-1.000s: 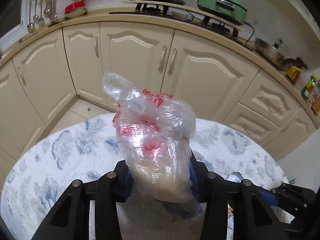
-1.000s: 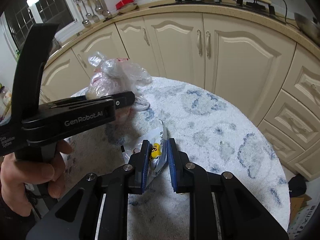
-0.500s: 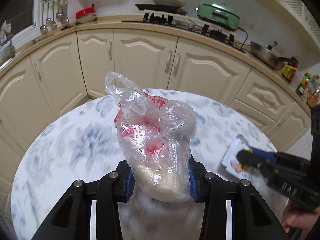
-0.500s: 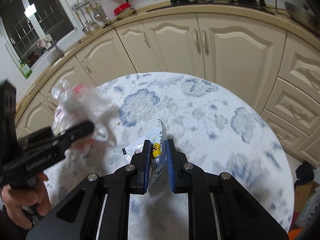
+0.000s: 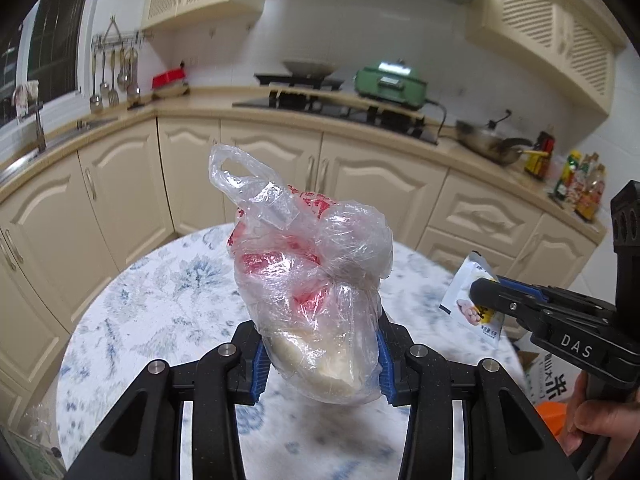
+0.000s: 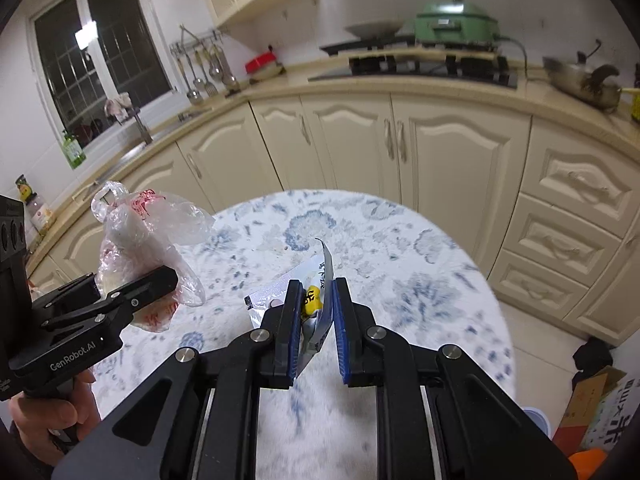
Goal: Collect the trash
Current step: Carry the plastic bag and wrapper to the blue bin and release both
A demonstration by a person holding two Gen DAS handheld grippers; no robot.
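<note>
My left gripper point(image 5: 318, 354) is shut on a clear plastic bag point(image 5: 312, 280) with red print and pale contents, and holds it up above the round table point(image 5: 160, 300). The bag also shows at the left of the right wrist view point(image 6: 140, 240). My right gripper point(image 6: 316, 316) is shut on a flat white snack wrapper point(image 6: 316, 300) with a yellow mark, lifted off the table. The wrapper shows in the left wrist view point(image 5: 470, 300), pinched by the right gripper point(image 5: 480, 296).
The round table has a white cloth with blue flowers point(image 6: 380, 240). Cream kitchen cabinets point(image 5: 360, 184) curve behind it, with a stove and green pot point(image 5: 390, 80) on the counter. Cardboard boxes point(image 6: 600, 408) and an orange object stand on the floor at the right.
Both grippers have risen from the table, each carrying its item. The views now tilt up toward the counter and wall cabinets. The left gripper has moved away to the left of the right one.
</note>
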